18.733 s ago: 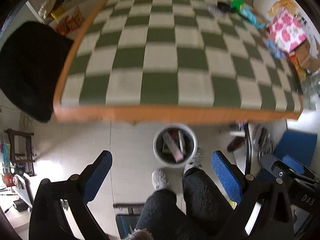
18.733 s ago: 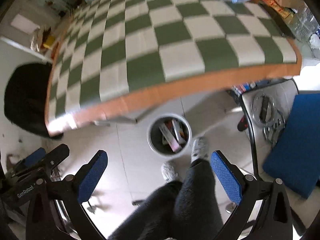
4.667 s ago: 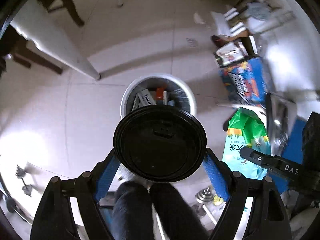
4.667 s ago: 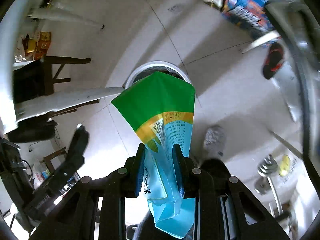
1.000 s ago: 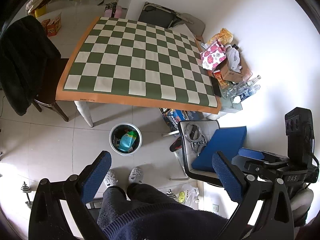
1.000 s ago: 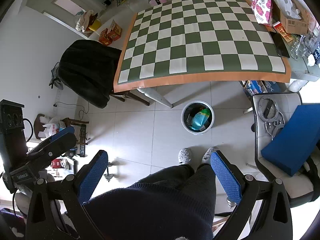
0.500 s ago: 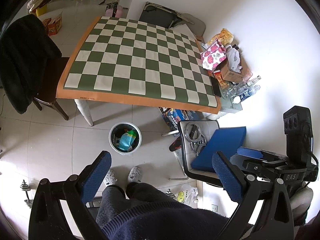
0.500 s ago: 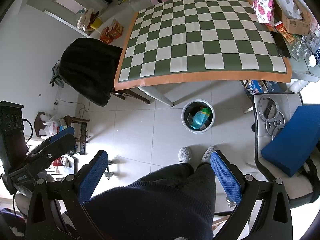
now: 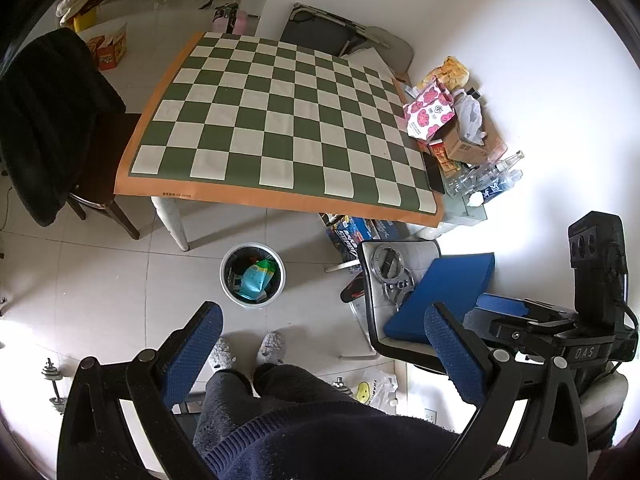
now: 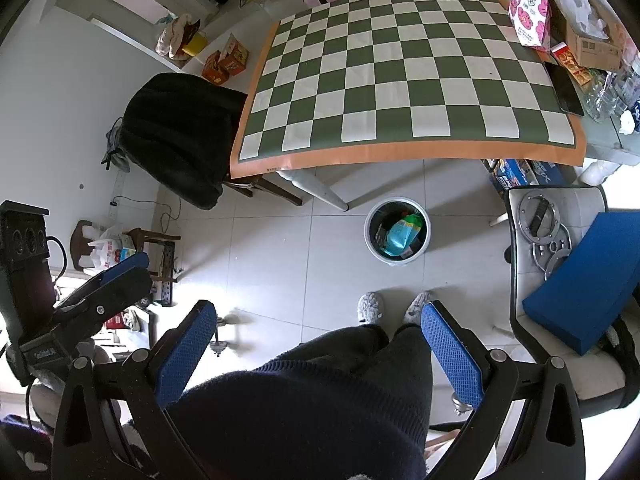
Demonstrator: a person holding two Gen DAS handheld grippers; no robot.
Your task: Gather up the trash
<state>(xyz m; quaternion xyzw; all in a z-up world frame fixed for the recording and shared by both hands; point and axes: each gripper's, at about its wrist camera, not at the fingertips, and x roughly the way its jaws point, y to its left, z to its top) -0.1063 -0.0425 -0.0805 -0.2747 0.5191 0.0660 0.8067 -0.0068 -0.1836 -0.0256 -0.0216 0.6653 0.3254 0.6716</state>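
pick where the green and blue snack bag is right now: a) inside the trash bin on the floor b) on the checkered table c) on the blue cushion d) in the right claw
a: the snack bag lies inside the trash bin on the floor in front of the checkered table, and both the left claw and the right claw are open with nothing between them.

Two grippers show: the left gripper (image 9: 322, 350) and the right gripper (image 10: 318, 346), each with two blue-padded fingers spread wide and empty. Ahead of them on the floor stands one trash bin (image 9: 253, 274), with one green-and-blue bag (image 9: 256, 278) on top of its contents. Just beyond the bin is one table with a checkered cloth (image 10: 400, 68). One pink flowered bag (image 10: 528, 12) sits at its far right. Below the grippers are two grey slippers (image 10: 370, 306).
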